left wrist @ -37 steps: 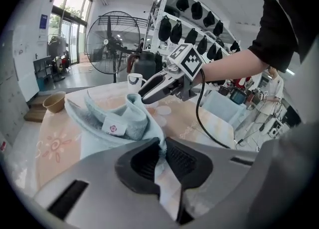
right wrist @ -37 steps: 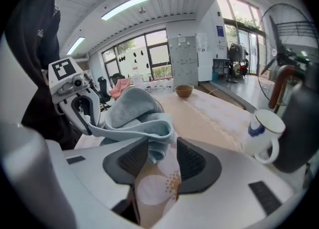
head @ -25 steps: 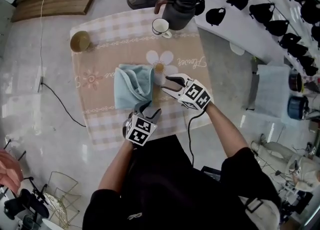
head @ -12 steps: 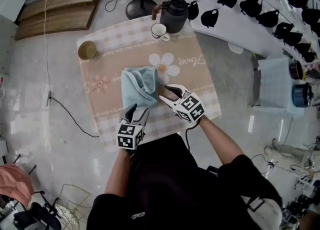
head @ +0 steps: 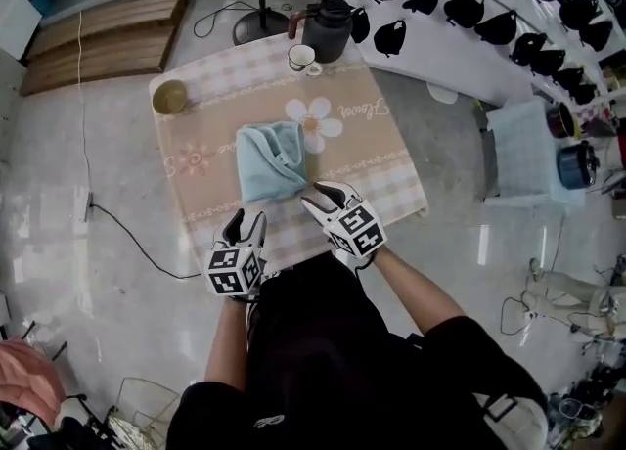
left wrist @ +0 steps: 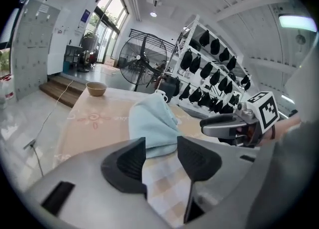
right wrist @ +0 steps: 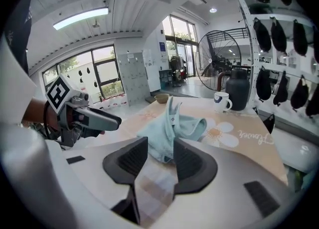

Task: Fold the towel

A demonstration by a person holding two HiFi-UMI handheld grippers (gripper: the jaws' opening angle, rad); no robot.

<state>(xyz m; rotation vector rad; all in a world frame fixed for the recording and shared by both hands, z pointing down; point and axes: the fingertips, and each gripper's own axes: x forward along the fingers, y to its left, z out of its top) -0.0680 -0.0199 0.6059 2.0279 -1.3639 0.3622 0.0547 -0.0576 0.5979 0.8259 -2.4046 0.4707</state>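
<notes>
A light blue towel (head: 272, 159) lies loosely folded, with a raised fold, in the middle of the checked tablecloth (head: 377, 159). My left gripper (head: 244, 226) hovers at the near table edge, just short of the towel's near left corner. Its jaws have just been opening, and nothing is between them. My right gripper (head: 313, 195) is open and empty by the towel's near right corner. The left gripper view shows the towel (left wrist: 152, 123) beyond the jaws and the right gripper (left wrist: 224, 125) beside it. In the right gripper view the towel (right wrist: 172, 123) stands past the jaws.
A brown bowl (head: 169, 97) sits at the table's far left corner, a white mug (head: 301, 58) and a dark kettle (head: 328, 29) at the far edge. A white rack of black items (head: 460, 18) stands to the right, a fan stand (head: 259, 8) behind.
Both grippers have drawn back from the towel toward the near table edge. The left gripper's jaws stand wider than before. The towel stays lying where it was.
</notes>
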